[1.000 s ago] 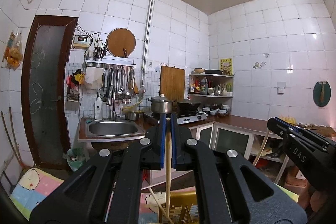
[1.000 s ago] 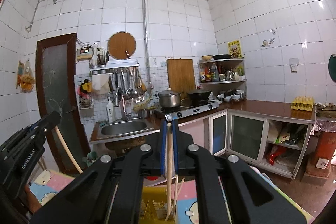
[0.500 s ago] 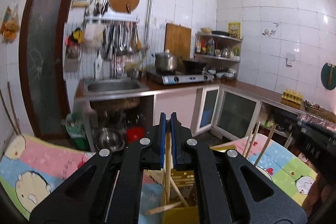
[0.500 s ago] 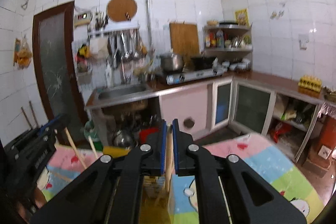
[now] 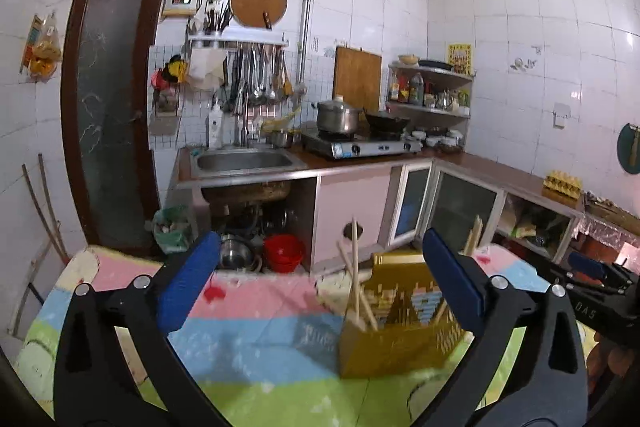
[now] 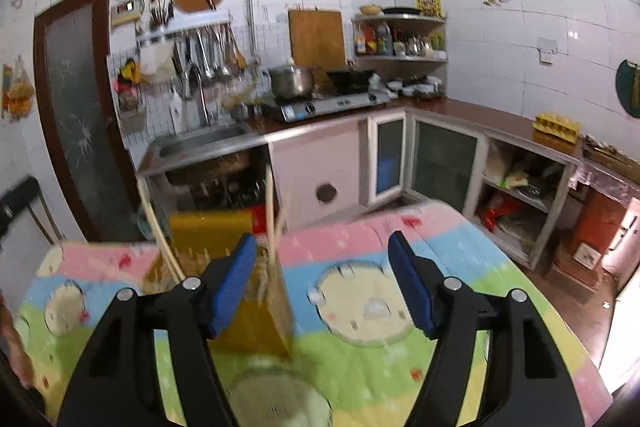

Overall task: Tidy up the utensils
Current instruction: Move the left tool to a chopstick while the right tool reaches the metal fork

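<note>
1. Change since 0.5 s ago: both hand-held grippers, then clamped on 1 chopstick apiece over the basket, now stand wide open and empty; the sticks are in the basket.

2. Left wrist view:
   - Left hand-held gripper (image 5: 320,287): jaws spread wide, blue pads far apart, nothing held.
   - Yellow slotted basket (image 5: 396,323): stands on the surface (image 5: 256,343), which wears a pastel cartoon-print cover; it sits between the pads and toward the right one.
   - Chopsticks (image 5: 354,267): several, leaning upright at the basket's left end; more (image 5: 474,235) rise at its right end, partly behind the right pad.
   - Right hand-held gripper (image 5: 588,269): dark body at the right edge; its opening cannot be told from here.

3. Right wrist view:
   - Right hand-held gripper (image 6: 324,283): jaws wide open, empty.
   - Basket (image 6: 224,239): blurred, left of centre, partly behind the left pad.
   - Chopsticks (image 6: 271,211): 1 near-vertical group at the basket's right end; another stick (image 6: 158,227) leans out at its left side.

4. Task progress (judgement): the latest 2 sticks appear delivered. No loose utensil shows on the visible cover, so the sorting looks near done, though parts of the surface lie out of view.
</note>
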Tool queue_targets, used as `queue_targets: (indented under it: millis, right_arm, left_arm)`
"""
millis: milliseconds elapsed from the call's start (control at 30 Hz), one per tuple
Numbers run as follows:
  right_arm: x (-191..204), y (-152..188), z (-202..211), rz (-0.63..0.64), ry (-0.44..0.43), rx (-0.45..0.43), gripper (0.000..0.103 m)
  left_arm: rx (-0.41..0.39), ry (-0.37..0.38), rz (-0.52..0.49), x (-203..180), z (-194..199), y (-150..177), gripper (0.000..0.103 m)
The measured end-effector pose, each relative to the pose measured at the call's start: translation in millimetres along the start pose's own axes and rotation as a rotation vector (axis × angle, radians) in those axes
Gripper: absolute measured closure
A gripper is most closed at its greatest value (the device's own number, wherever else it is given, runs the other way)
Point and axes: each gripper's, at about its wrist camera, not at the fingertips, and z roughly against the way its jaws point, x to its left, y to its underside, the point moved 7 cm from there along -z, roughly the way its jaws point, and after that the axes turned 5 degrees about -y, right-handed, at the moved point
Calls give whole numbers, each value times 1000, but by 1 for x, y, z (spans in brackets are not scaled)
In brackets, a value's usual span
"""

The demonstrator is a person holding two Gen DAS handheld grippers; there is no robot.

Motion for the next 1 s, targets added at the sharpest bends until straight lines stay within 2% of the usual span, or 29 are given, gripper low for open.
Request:
queue_targets:
  millis: [100, 267, 500, 600, 800, 1000]
  right_arm:
    - [-5, 33, 5, -17, 14, 56, 35]
    - [-9, 95, 5, -28, 30, 162, 35]
    - [-11, 157, 10, 4, 77, 260, 35]
    - [-11, 174, 10, 3, 92, 298, 35]
    - [-17, 198, 7, -30, 111, 352, 37]
    - [-10, 197, 7, -60, 93, 365, 50]
  left_arm:
    - [54, -3, 3, 7, 6, 20, 5]
    - [156, -18, -17, 15, 7, 72, 5]
    - [315, -14, -39, 13, 0, 141, 5]
    - [388, -4, -34, 9, -4, 169, 5]
    - [460, -14, -90, -4, -7, 207, 5]
    - [493, -4, -91, -11, -8, 222, 5]
